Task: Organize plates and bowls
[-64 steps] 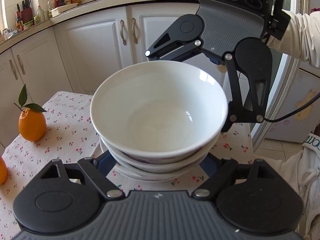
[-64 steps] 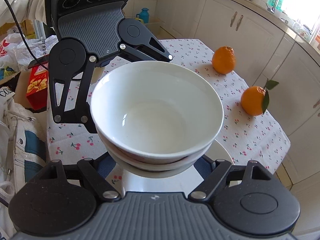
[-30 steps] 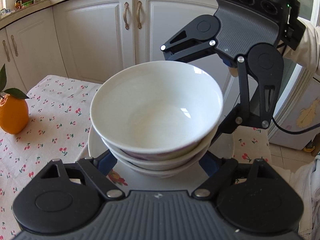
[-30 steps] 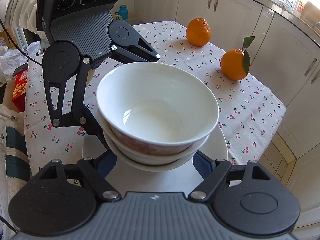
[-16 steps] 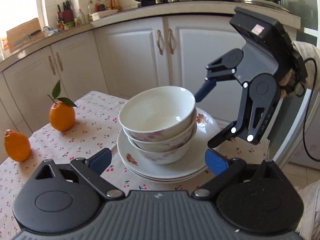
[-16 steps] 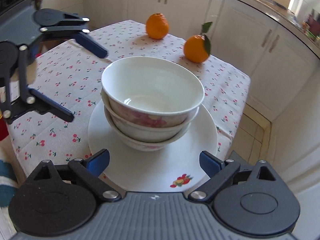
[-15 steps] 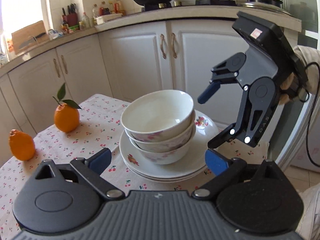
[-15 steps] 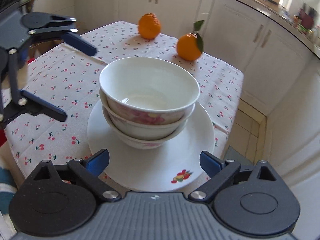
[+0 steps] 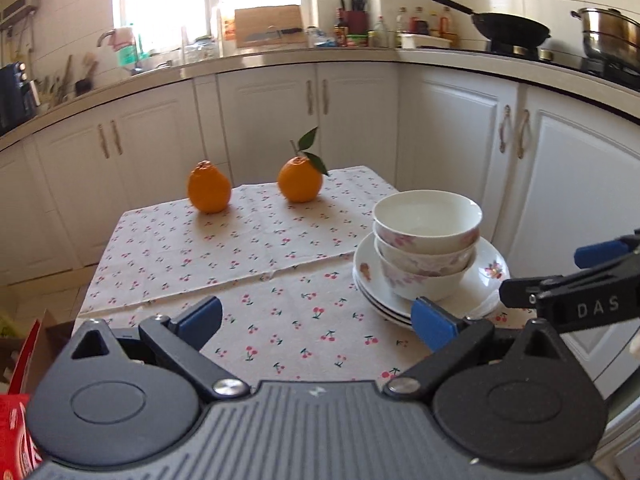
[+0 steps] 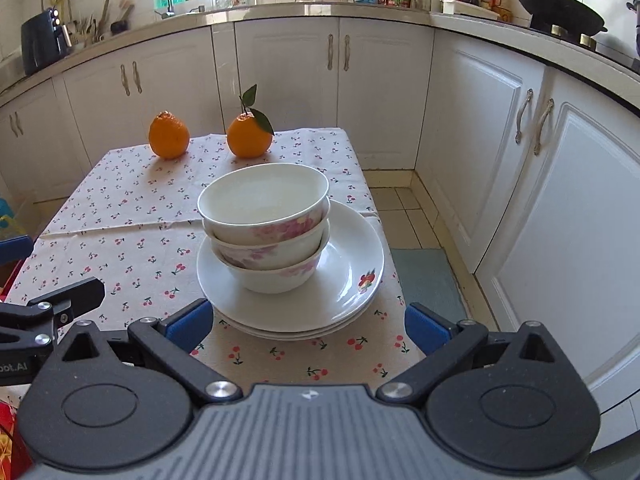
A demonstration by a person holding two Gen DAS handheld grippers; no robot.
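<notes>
Three white bowls with pink flowers (image 10: pixel 266 224) are nested upright on a stack of white plates (image 10: pixel 352 276) at the table's near right corner. The bowls (image 9: pixel 428 236) and plates (image 9: pixel 490 268) also show at the right of the left wrist view. My left gripper (image 9: pixel 316 318) is open and empty, pulled back to the left of the stack. My right gripper (image 10: pixel 306 326) is open and empty, just short of the plates' near rim. The right gripper's arm (image 9: pixel 580 296) reaches into the left wrist view.
Two oranges (image 10: pixel 169 135) (image 10: pixel 249 137) sit at the far edge of the cherry-print tablecloth (image 10: pixel 132 216). White kitchen cabinets (image 10: pixel 480 128) surround the table. A red box (image 9: pixel 16 432) lies on the floor at the left.
Both grippers let go of the bowl stack, opened wide and drew back from it. The bowls now rest on the plates, and the cameras face the far counter.
</notes>
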